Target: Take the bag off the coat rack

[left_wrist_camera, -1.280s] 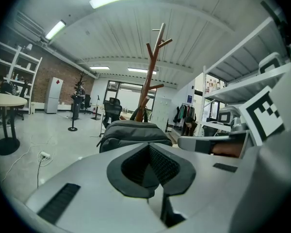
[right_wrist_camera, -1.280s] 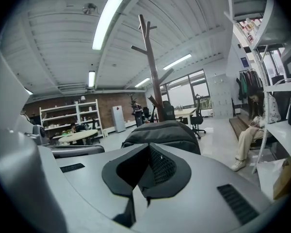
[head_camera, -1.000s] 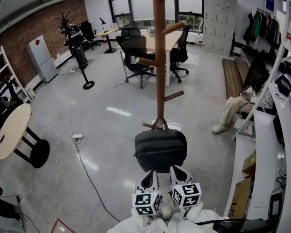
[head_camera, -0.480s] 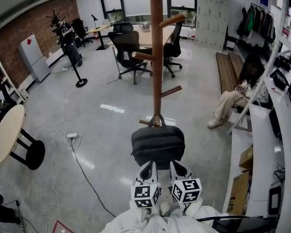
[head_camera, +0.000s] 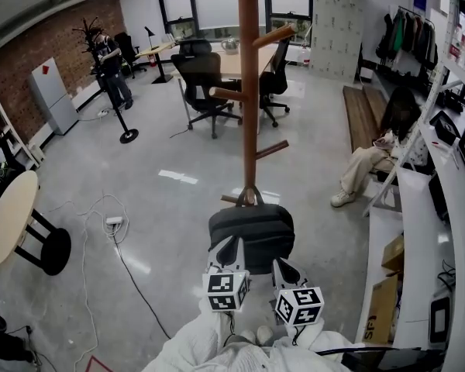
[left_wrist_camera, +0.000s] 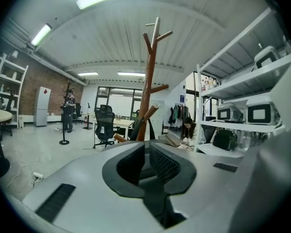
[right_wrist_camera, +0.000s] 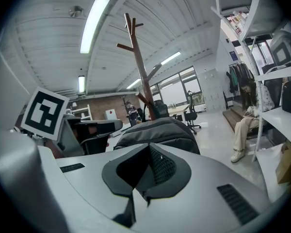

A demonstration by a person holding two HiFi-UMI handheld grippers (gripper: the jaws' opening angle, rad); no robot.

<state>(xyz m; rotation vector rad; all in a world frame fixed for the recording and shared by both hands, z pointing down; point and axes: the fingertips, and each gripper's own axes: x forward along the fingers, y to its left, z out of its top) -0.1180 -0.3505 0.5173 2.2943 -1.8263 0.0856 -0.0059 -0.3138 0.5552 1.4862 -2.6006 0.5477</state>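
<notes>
A dark grey bag [head_camera: 252,229] hangs by its handle from a low peg of the brown wooden coat rack [head_camera: 249,91], just in front of me. My left gripper [head_camera: 226,246] reaches up to the bag's lower left side. Its jaws are opening, a narrow gap shows between the pads, and nothing sits in it [left_wrist_camera: 146,147]. My right gripper [head_camera: 284,267] stays lower, under the bag's right corner. In the right gripper view the jaws [right_wrist_camera: 148,147] meet, shut on nothing, with the bag [right_wrist_camera: 155,129] bulging right behind them. The rack [left_wrist_camera: 148,96] rises beyond the left jaws.
Black office chairs [head_camera: 201,76] and a desk stand behind the rack. A round table [head_camera: 12,211] is at the left, with a cable and power strip [head_camera: 112,221] on the floor. A seated person [head_camera: 376,161] and white shelving [head_camera: 442,208] with cardboard boxes [head_camera: 387,308] line the right.
My left gripper has moved forward and up to the bag's lower left side. The right gripper has stayed about where it was. The bag still hangs on the peg.
</notes>
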